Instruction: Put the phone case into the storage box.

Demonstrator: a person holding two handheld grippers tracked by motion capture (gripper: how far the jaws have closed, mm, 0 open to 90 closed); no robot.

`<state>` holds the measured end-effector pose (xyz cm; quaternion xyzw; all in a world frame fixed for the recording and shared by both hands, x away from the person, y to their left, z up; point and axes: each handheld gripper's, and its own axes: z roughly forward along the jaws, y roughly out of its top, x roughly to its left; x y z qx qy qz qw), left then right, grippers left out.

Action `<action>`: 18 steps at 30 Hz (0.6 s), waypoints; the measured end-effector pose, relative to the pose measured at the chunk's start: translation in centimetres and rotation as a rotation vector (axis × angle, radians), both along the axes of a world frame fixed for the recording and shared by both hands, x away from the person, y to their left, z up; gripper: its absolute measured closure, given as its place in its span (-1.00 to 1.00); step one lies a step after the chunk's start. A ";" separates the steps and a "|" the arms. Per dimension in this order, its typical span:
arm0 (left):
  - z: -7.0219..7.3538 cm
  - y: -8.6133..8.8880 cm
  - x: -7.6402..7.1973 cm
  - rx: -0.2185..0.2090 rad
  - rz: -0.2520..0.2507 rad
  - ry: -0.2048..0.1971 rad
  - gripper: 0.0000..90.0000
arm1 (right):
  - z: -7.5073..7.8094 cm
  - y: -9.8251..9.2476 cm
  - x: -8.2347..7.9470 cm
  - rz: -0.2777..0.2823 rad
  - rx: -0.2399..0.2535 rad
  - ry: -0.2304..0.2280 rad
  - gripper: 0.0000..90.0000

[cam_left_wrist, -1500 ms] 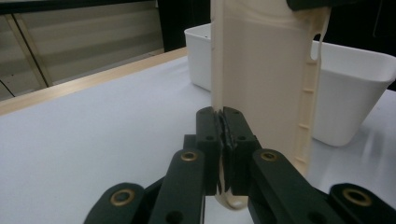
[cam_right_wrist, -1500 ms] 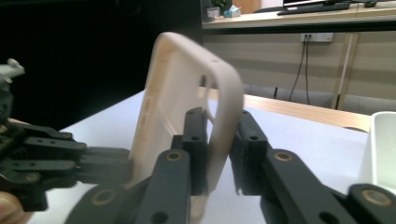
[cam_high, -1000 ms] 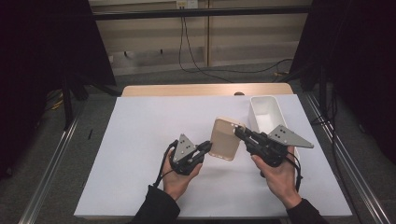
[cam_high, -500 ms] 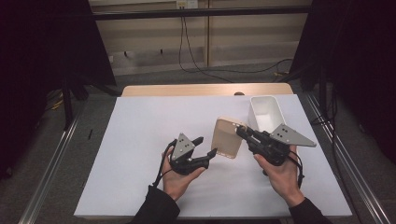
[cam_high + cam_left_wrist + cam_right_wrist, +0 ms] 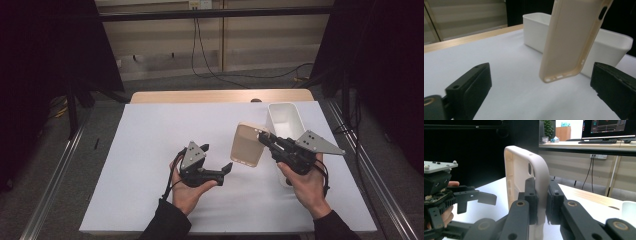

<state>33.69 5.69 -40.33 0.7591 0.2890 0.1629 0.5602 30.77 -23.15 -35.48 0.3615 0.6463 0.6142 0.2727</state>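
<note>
A beige phone case [image 5: 246, 145] hangs above the white table, and my right gripper [image 5: 261, 136] is shut on its edge. In the right gripper view both pads clamp the case's rim [image 5: 541, 173] at my right gripper [image 5: 541, 188]. My left gripper [image 5: 218, 157] sits just left of the case; its jaws have just been opening and now stand wide apart. In the left gripper view the case's lower corner [image 5: 571, 37] hovers ahead of my left gripper [image 5: 540, 82], and neither pad touches it.
A white rectangular bin [image 5: 285, 112] stands at the right of the white table cover [image 5: 150, 150], behind the right hand; it also shows behind the case [image 5: 534, 27]. A wooden strip [image 5: 200, 96] edges the far side. Metal rails run along both sides.
My left gripper's jaws went from shut on the case's left edge to wide open, letting it go. The case shifted slightly right, still in my right gripper.
</note>
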 end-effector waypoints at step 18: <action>-0.4 0.3 0.3 0.055 0.016 -0.004 -0.94 | 0.7 -2.0 0.2 -0.028 0.016 -0.023 0.82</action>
